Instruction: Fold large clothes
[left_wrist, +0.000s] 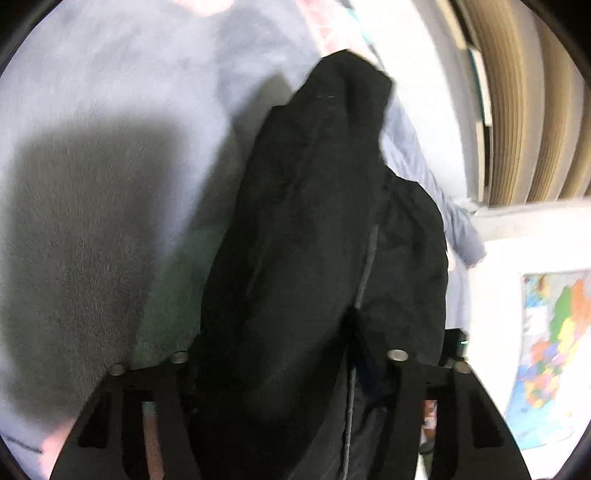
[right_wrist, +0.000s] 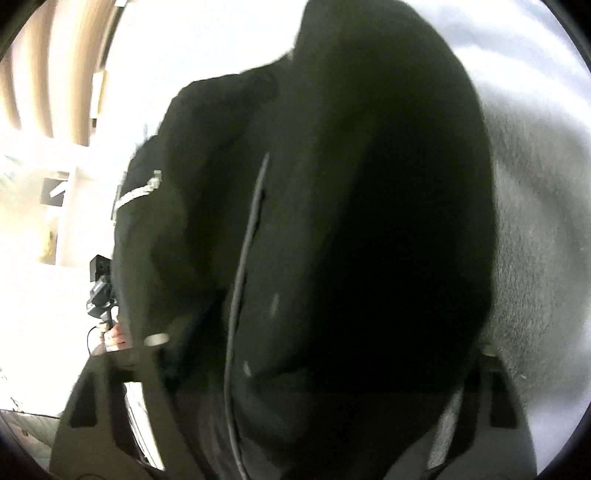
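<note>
The left hand-held gripper (left_wrist: 284, 369) points forward over a pale fleece blanket (left_wrist: 110, 147), with a black garment (left_wrist: 314, 221) bunched between its two finger frames. The fabric covers the fingertips, so it cannot be told whether the jaws are pressed onto the cloth or standing apart around it.

The right hand-held gripper (right_wrist: 295, 369) is in the same condition: the black garment (right_wrist: 351, 221) fills the space between its finger frames and hides the tips. Its jaw state cannot be told.

In the right wrist view, the other hand-held unit (right_wrist: 99, 280) appears at the left edge of the garment, with the person's fingers (right_wrist: 114, 336) wrapped around its handle.

No containers are visible.

The garment is black, thick and matte. A zipper line (left_wrist: 364, 273) runs lengthwise down it. In the left wrist view it extends away from the gripper as a long, narrowing mass above the blanket, casting a shadow (left_wrist: 92, 240) to the garment's left. A pale drawstring cord (right_wrist: 138, 192) shows near its left edge in the right wrist view. To the right of the garment in the left wrist view hangs a coloured map (left_wrist: 554, 350), with a beige curtain (left_wrist: 528, 110) above it.
</note>
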